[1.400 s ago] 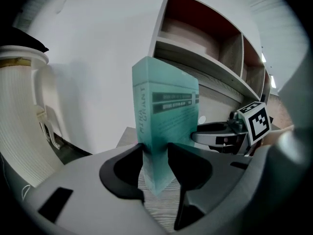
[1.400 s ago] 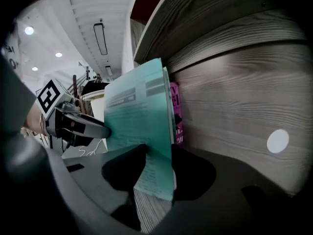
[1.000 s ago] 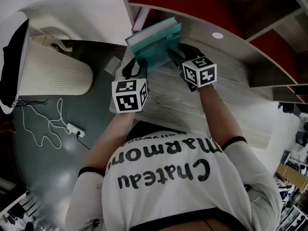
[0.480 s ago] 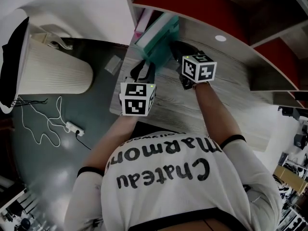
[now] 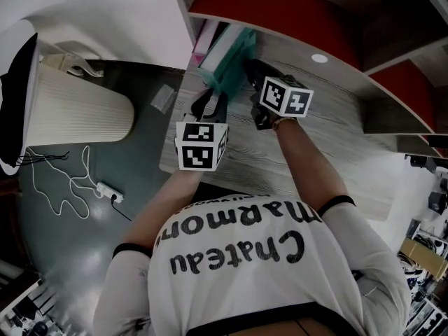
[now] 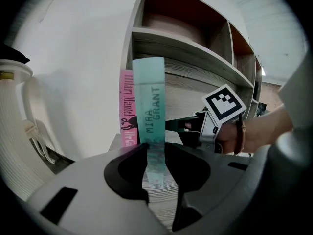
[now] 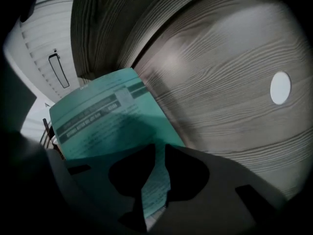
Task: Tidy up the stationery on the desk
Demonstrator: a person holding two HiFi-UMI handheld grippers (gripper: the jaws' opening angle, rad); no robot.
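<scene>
A teal book (image 5: 227, 61) stands nearly upright on the grey wooden desk (image 5: 336, 117), its spine (image 6: 149, 116) facing me beside a pink book (image 6: 128, 111). My left gripper (image 5: 210, 102) is shut on the lower end of the spine (image 6: 157, 155); its jaws have just been closing with the spine between them. On the book's right side, my right gripper (image 5: 248, 72) pinches the teal cover's edge (image 7: 155, 165), which fills the left gripper-view side (image 7: 107, 116). Its jaws have also just been closing onto the book. The right gripper (image 6: 188, 126) shows past the spine.
Wooden shelves with red backs (image 5: 294, 5) rise over the desk's far edge. A white round cap (image 7: 280, 87) sits in the desk top to the right. Left of the desk stand a white pleated object (image 5: 77, 107) and a power strip with cord (image 5: 105, 187) on the floor.
The teal book has gone from lying tilted to standing on edge, shifted left towards the pink book. Both grippers moved with it, and the right one rolled.
</scene>
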